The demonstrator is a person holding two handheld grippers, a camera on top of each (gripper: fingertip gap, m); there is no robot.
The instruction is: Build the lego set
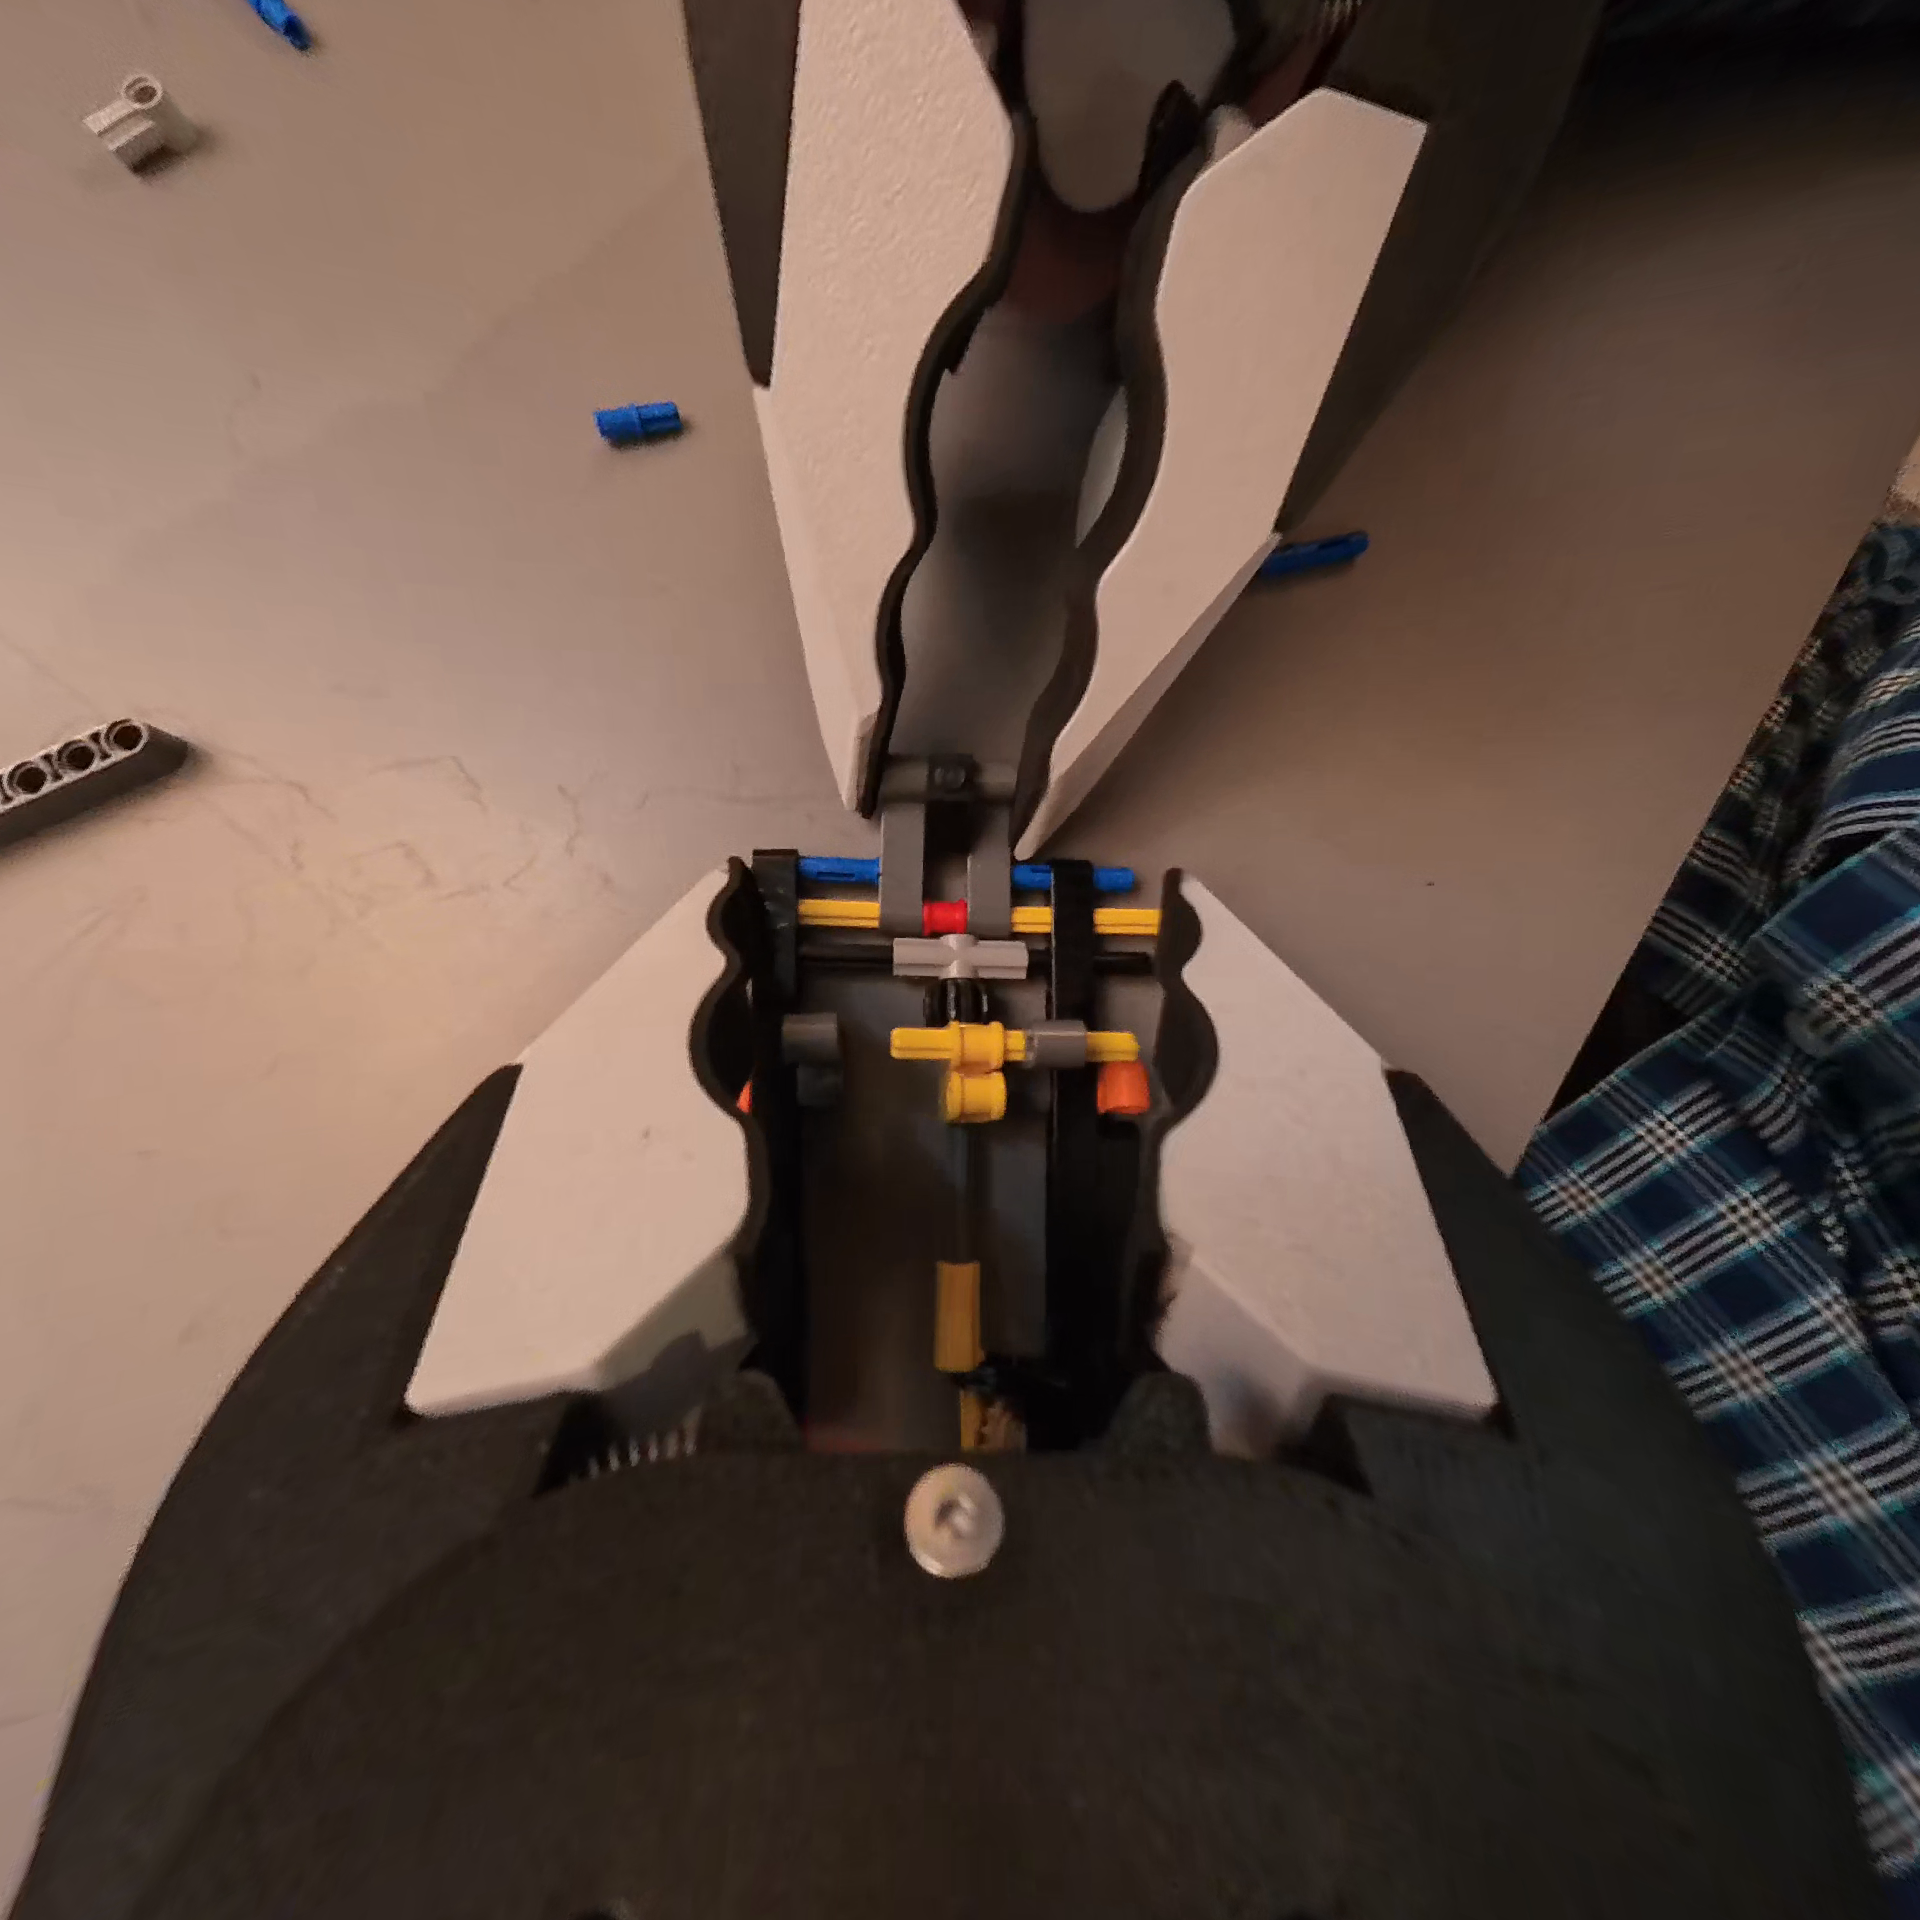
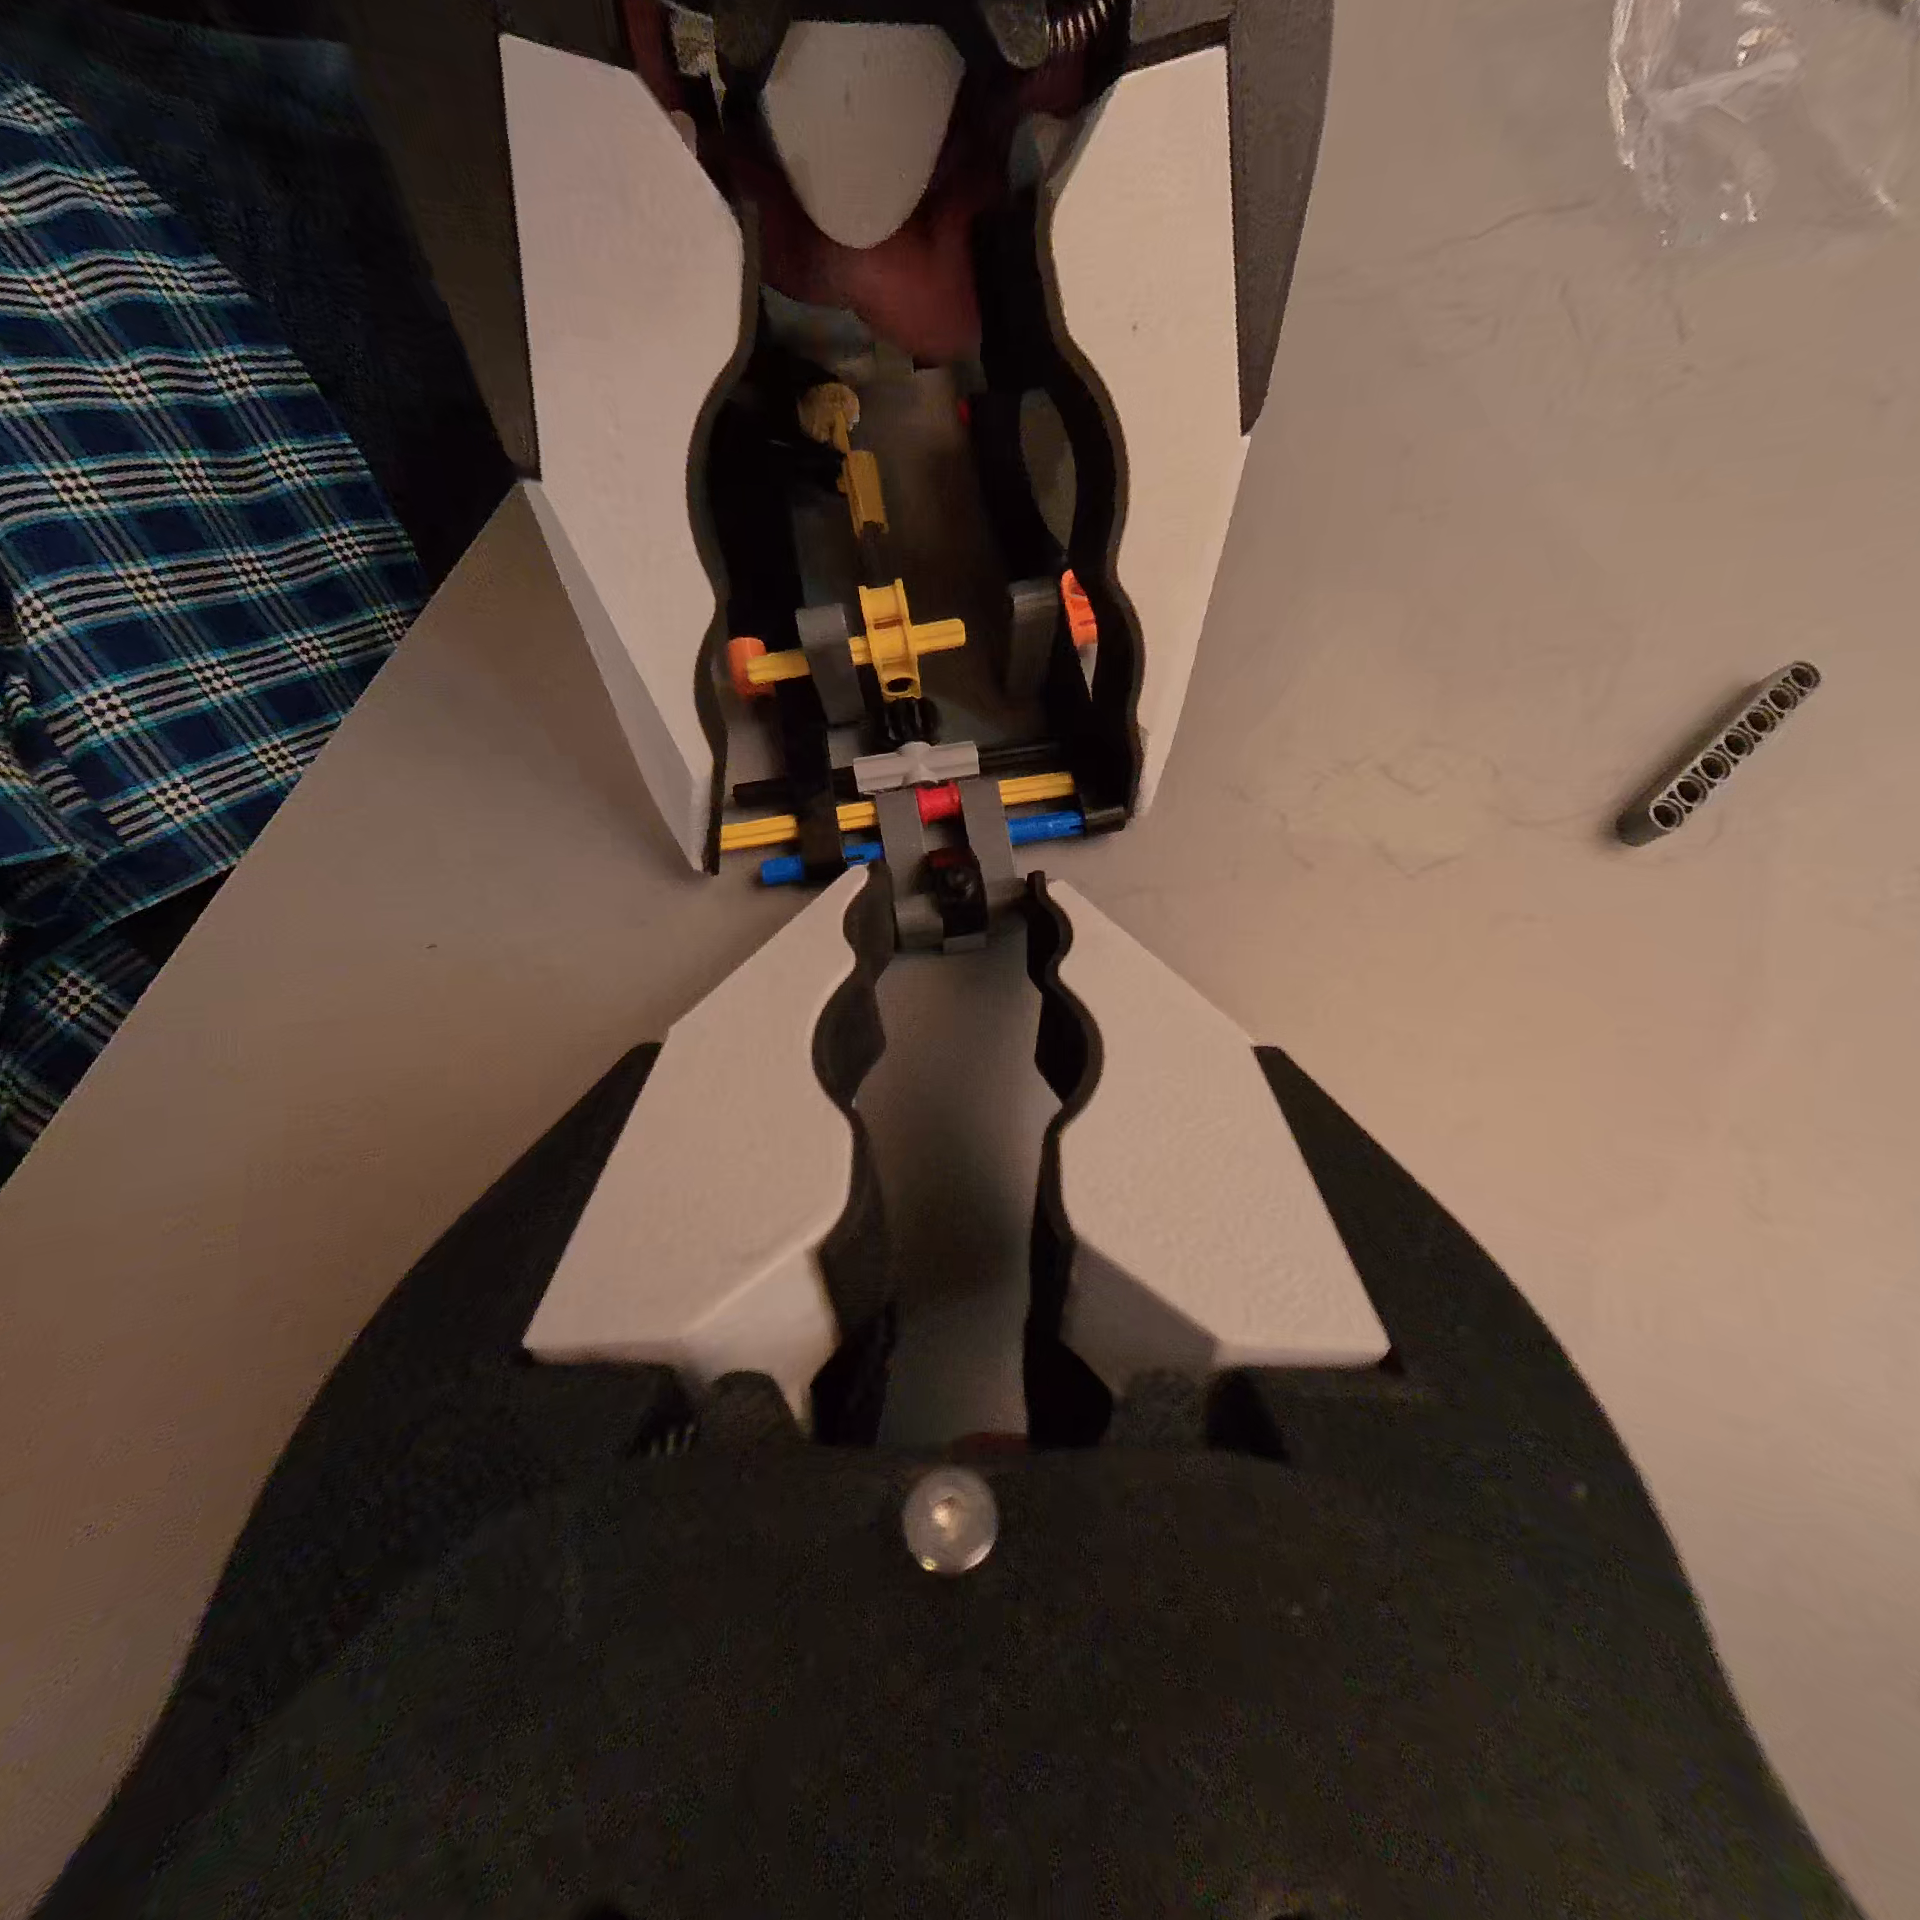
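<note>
Plastic frame [image 1: 956, 1049], light and stiff with thin axles liable to pop loose, is clamped by its black side beams in the left gripper [image 1: 951, 935] above the table [image 1: 416, 935]. The right gripper [image 2: 951, 914] is closed narrowly on the grey fork piece [image 2: 940, 862] at the frame's end, best gripped by its flat sides.

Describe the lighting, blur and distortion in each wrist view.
Left wrist view: warm dim light, wide-angle bending at the edges, checked cloth smeared, lego model fairly sharp. Right wrist view: same warm light, grey beam sharp, plastic bag catching glare, dark edges.
</note>
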